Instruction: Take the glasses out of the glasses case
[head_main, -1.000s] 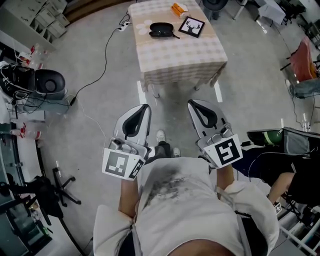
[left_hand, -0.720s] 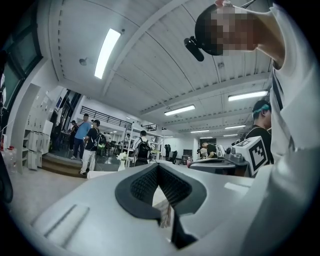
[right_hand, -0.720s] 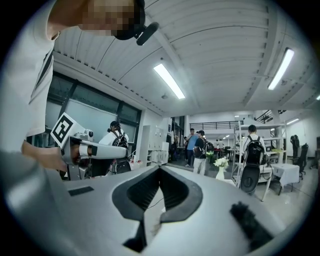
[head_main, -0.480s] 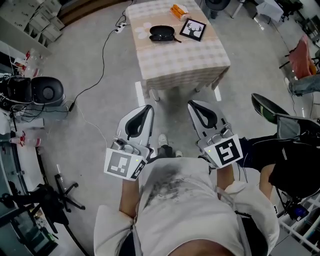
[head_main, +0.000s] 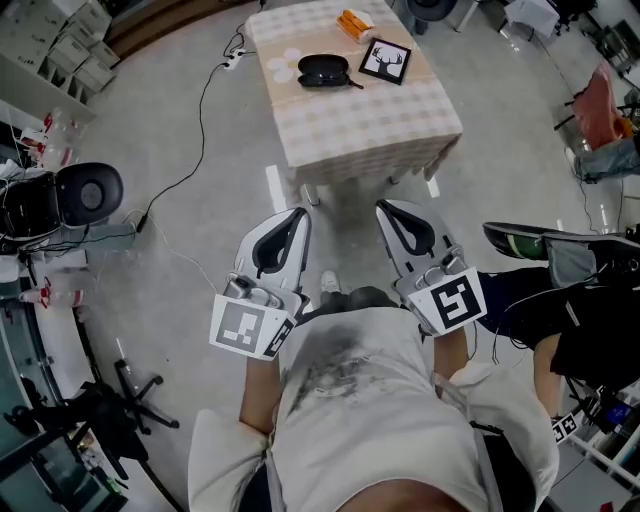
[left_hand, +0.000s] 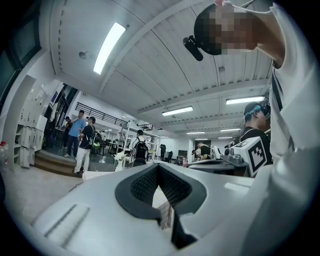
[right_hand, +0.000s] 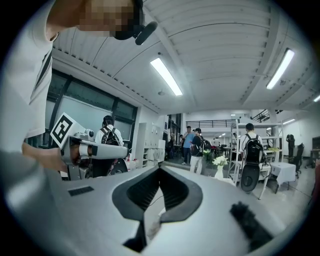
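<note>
— While the person stands back from the desk, what do the jaws hold?
— Nothing. The left gripper and right gripper both have their jaws closed tip to tip.
— And the glasses case?
— It is well ahead on the desk, black, beside a deer picture frame. Glasses are likely light and fragile, so pinch the bridge or a temple gently, not the lenses.

Two grippers, one table, three things on it.
Ahead of one white-and-black left gripper and one matching right gripper stands one square table under a checked cloth. It bears one black oval glasses case, one black-framed deer-head picture and one orange packet.
</note>
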